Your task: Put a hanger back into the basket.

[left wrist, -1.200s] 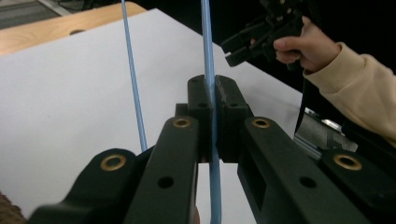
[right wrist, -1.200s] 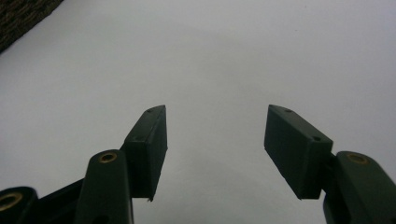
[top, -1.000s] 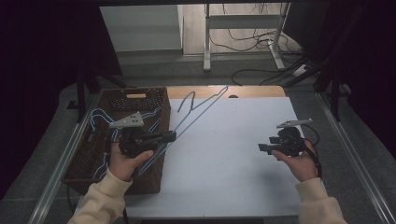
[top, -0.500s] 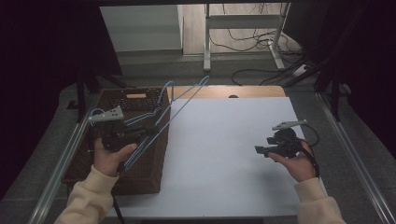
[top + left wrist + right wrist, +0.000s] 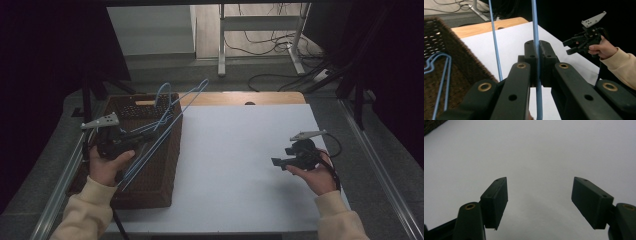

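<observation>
Over basket (image 5: 150, 170): left gripper (image 5: 131, 142) clamped on blue hanger (image 5: 165, 117), carried left off white surface (image 5: 240, 165) since a second ago; likely dropping it in with other hangers (image 5: 439, 75). Right gripper (image 5: 278, 162) empty, jaws just been opening, apart. Dim room, cables on floor (image 5: 280, 75) behind.

Cream long-sleeved top with ribbed cuffs on both forearms. Left black two-jaw handheld gripper (image 5: 537, 53): matte black linkage arms, brass-coloured pivot bushings, small round screw holes, flat rectangular jaw pads. Right black two-jaw handheld gripper (image 5: 539, 200): same black build, brass bushings at the arm joints, two small holes on each pad's edge. Each carries a light grey three-cornered plate with dotted holes on top. A black cable loops from the right one.
</observation>
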Motion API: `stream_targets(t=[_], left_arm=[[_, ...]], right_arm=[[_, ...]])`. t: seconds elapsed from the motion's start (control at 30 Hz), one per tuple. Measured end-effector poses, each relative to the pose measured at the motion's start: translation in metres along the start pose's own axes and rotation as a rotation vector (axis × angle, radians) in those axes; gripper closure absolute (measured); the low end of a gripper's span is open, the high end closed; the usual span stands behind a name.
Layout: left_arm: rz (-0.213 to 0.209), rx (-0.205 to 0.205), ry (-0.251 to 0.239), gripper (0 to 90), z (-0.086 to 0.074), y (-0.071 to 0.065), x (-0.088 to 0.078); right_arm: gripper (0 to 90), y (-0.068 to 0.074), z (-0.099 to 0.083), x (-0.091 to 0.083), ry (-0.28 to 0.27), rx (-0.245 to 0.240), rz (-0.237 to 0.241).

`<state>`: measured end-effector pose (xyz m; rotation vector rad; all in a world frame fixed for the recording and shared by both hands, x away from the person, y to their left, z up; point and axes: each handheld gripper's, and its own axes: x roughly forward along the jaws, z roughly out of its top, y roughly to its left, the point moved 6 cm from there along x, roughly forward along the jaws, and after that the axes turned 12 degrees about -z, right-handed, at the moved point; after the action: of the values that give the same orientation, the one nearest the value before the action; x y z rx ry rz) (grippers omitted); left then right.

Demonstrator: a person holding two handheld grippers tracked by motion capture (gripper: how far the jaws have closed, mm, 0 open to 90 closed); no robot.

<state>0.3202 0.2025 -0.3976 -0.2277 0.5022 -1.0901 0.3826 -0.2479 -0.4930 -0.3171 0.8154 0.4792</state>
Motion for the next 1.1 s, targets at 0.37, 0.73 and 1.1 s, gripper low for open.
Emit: stream_targets(t=[0.37, 0.73, 1.1], left_arm=[[0.036, -0.026, -0.018, 86.5, -0.007, 0.012, -0.018], [0.073, -0.063, -0.037, 86.5, -0.019, 0.029, -0.038], [0.104, -0.104, -0.027, 86.5, -0.035, 0.044, -0.050]], right_arm=[[26.0, 0.002, -0.003, 0.003, 0.005, -0.021, -0.007], [25.7, 0.003, -0.004, 0.004, 0.013, -0.025, -0.005], [25.6, 0.004, -0.004, 0.005, 0.017, -0.030, -0.005]])
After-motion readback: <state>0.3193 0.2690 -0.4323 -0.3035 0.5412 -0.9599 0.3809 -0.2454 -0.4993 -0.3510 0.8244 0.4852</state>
